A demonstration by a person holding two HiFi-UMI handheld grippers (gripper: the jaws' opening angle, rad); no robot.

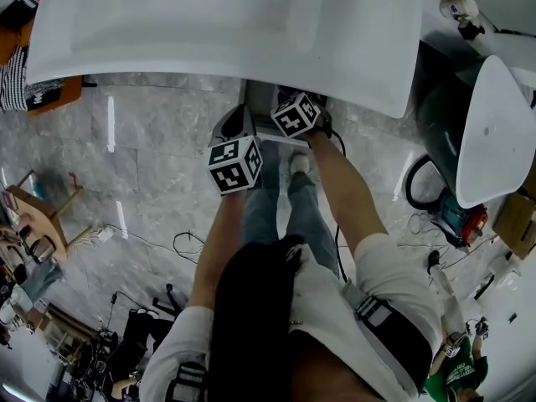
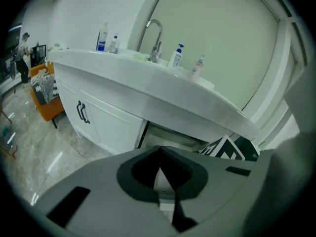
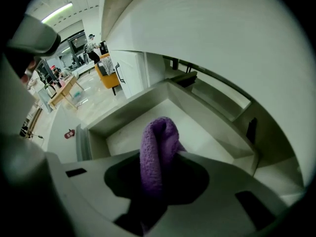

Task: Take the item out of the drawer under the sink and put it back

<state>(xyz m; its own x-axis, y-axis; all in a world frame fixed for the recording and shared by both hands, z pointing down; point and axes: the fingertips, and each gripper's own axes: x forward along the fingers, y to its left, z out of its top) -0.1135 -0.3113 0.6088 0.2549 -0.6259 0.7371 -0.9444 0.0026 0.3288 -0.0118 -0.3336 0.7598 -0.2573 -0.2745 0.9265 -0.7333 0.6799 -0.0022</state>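
Two claws are working just under the front edge of the white sink (image 1: 226, 32), each topped in the head view by its marker cube, with the person's legs and shoes on the grey stone floor (image 1: 151, 141) below them.

The right claw (image 3: 160, 152) is gripping a purple cloth (image 3: 158, 135). Its jaws are standing only a narrow way apart, and the bunched cloth is filling the whole gap between them. The cloth is doubled over into a thick roll. Its long axis is running along the claw's own line, with the rounded folded end pointing away from the claw, down into the open drawer (image 3: 128, 111), and the loose part trailing back between the jaws. That folded end is hanging over the middle of the pale drawer bottom, away from the side walls and the back corners. Whether it is touching the bottom I cannot tell.

The left claw (image 2: 161, 149) is holding nothing, and its jaw tips are meeting in a point. It is aiming at the gap under the worktop (image 2: 148, 85), where the right claw's marker cube (image 2: 224, 149) is showing. A white cabinet door (image 2: 98, 122) with a black handle is standing beside that gap. On the worktop, a chrome tap (image 2: 154, 36) is rising among small bottles (image 2: 176, 56).
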